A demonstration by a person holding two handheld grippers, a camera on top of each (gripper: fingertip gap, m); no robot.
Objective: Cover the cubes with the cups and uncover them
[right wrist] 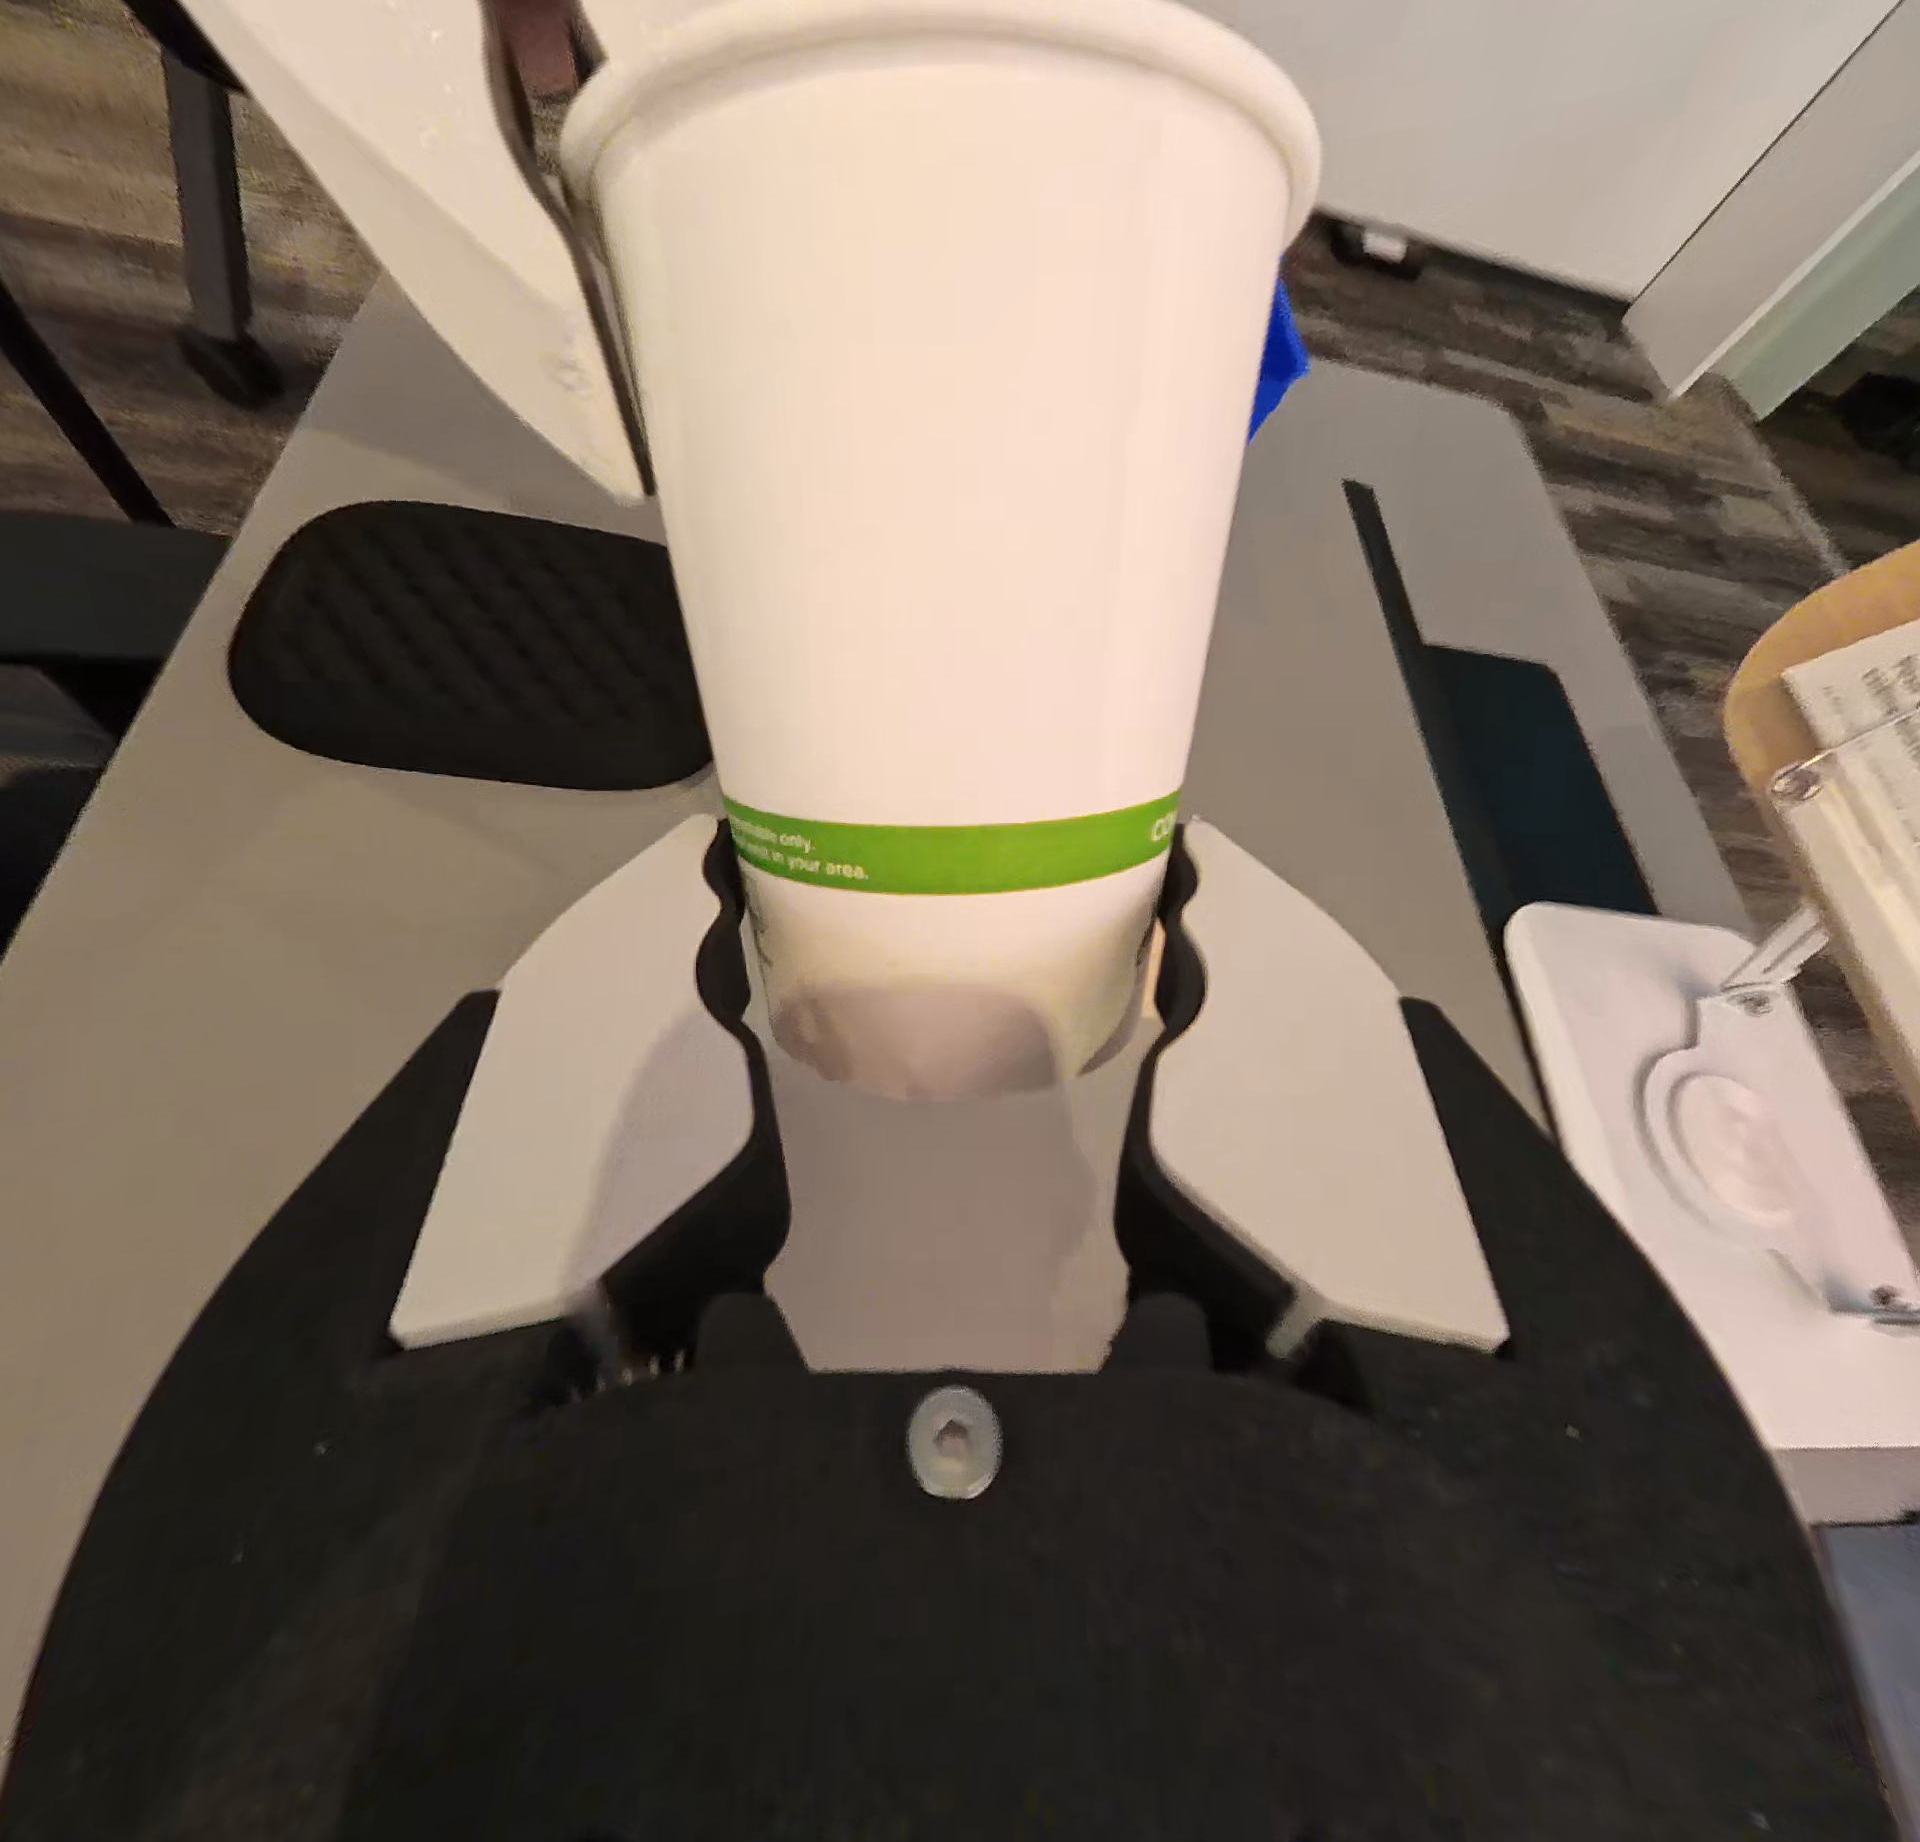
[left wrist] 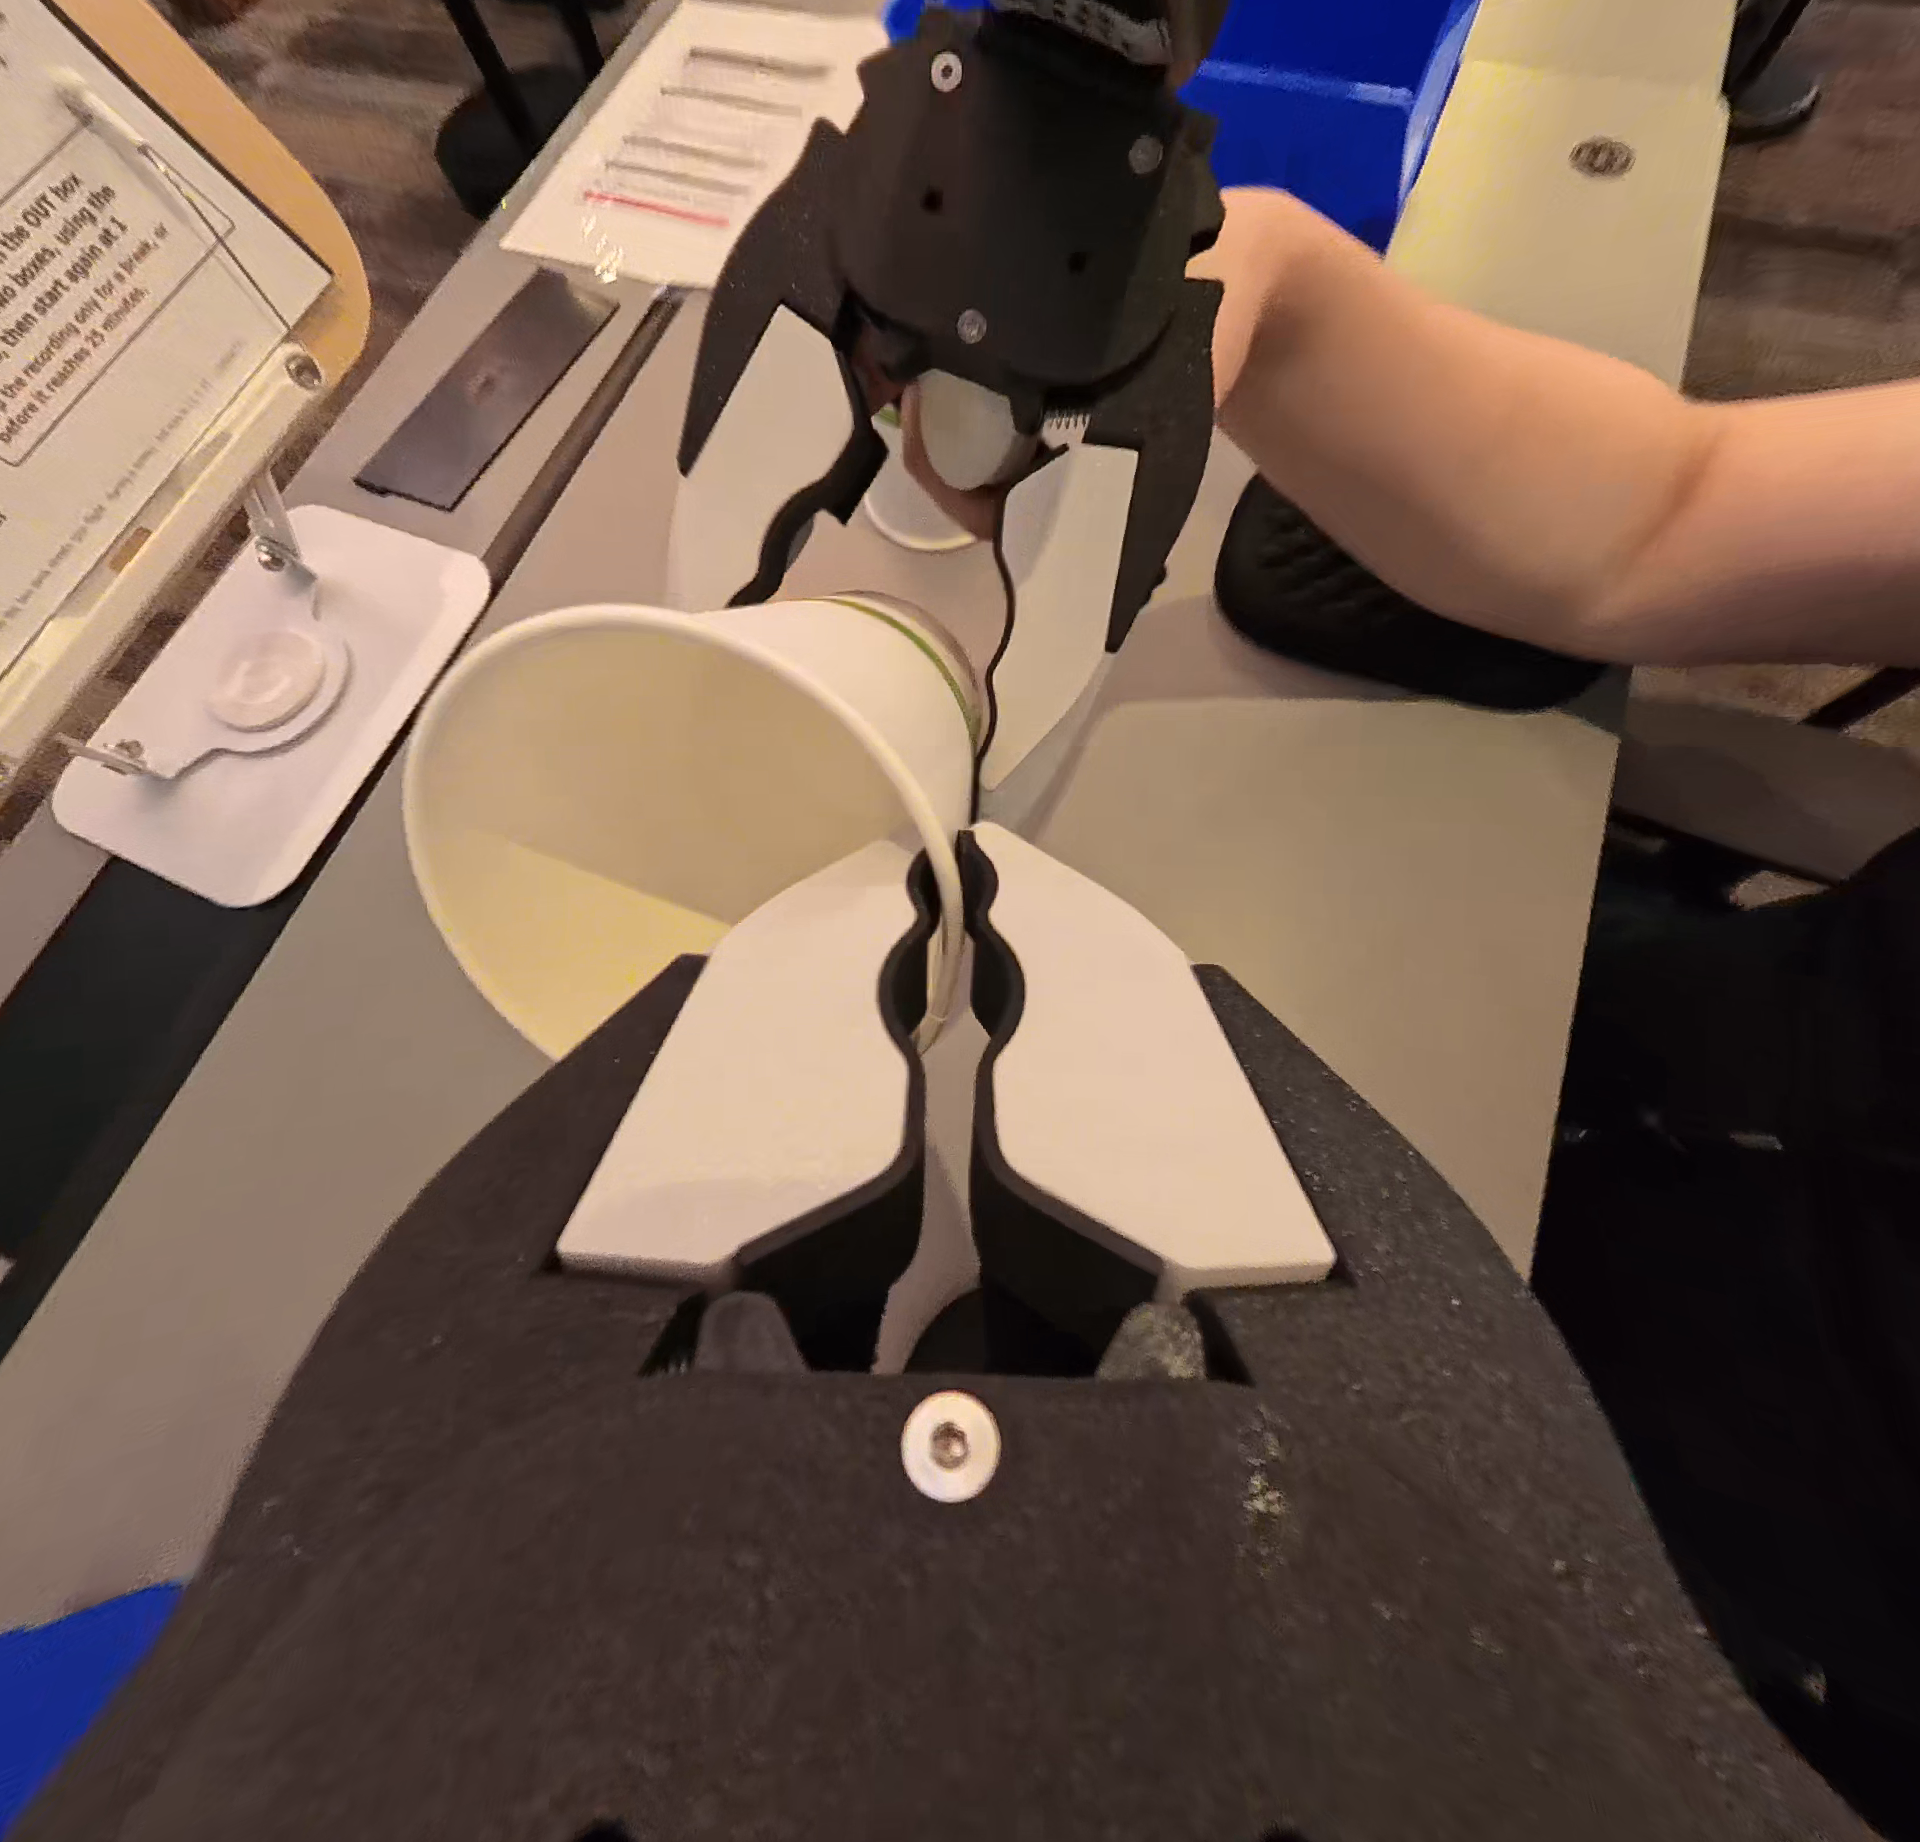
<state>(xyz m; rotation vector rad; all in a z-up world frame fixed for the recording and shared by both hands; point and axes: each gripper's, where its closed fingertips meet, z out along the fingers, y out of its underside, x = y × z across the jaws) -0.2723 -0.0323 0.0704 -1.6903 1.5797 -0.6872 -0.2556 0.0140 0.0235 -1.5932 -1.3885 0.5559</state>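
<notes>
My left gripper (left wrist: 956, 847) is shut on the rim of a white paper cup (left wrist: 665, 784). That cup is tilted on its side above the grey table (left wrist: 1299, 909), mouth towards the camera. My right gripper (right wrist: 954, 836) is shut on the base of a second white cup (right wrist: 935, 442) with a green band, which points away from the camera, rim farthest. In the left wrist view the right gripper (left wrist: 935, 613) hangs just beyond the first cup, holding its cup (left wrist: 961, 431) mouth down. No cubes show in either view.
A person's forearm (left wrist: 1558, 514) reaches in from the right. A sign stand with a white base (left wrist: 270, 691) is on the left, with a black strip (left wrist: 488, 390) and a printed sheet (left wrist: 686, 140) behind. Blue bins (left wrist: 1340, 57) stand at the back. A black patterned pad (right wrist: 468, 649) is beside the table.
</notes>
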